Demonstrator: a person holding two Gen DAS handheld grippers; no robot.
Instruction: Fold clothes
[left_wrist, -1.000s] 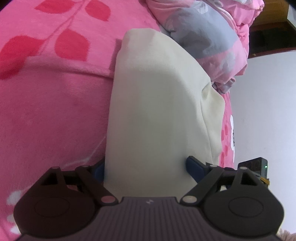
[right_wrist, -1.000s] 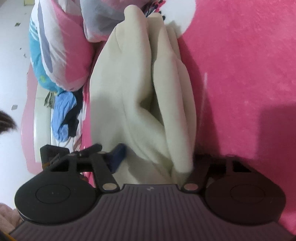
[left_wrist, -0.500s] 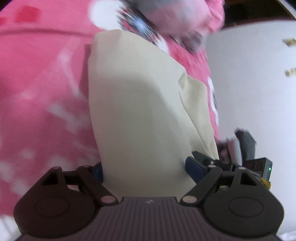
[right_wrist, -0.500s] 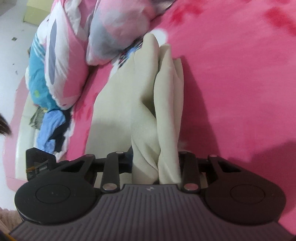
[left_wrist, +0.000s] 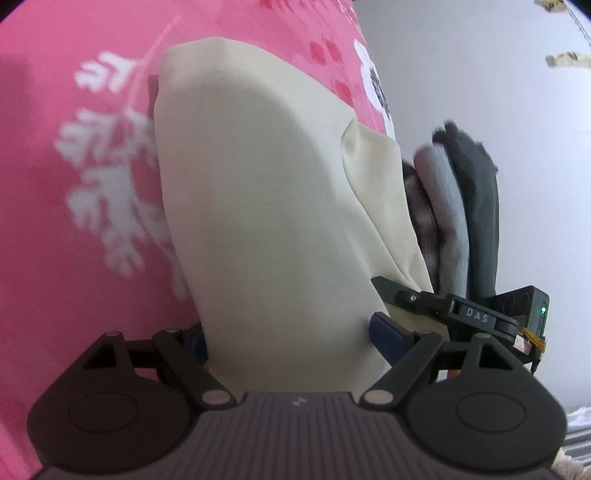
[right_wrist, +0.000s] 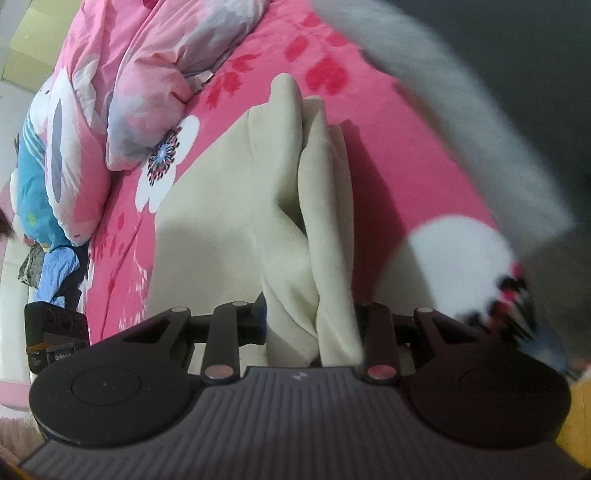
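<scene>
Soft, light cream garment (left_wrist: 266, 206) is sagging as right gripper (right_wrist: 312, 325) is pinching its bunched edge, left gripper (left_wrist: 288, 328) seemingly clamping wide folds.

From my left wrist view I read just one label: "DAS", in pale letters on the black arm (left_wrist: 476, 316) of the other gripper, low at the right. My right wrist view gives me no readable text, label or number at all.
</scene>
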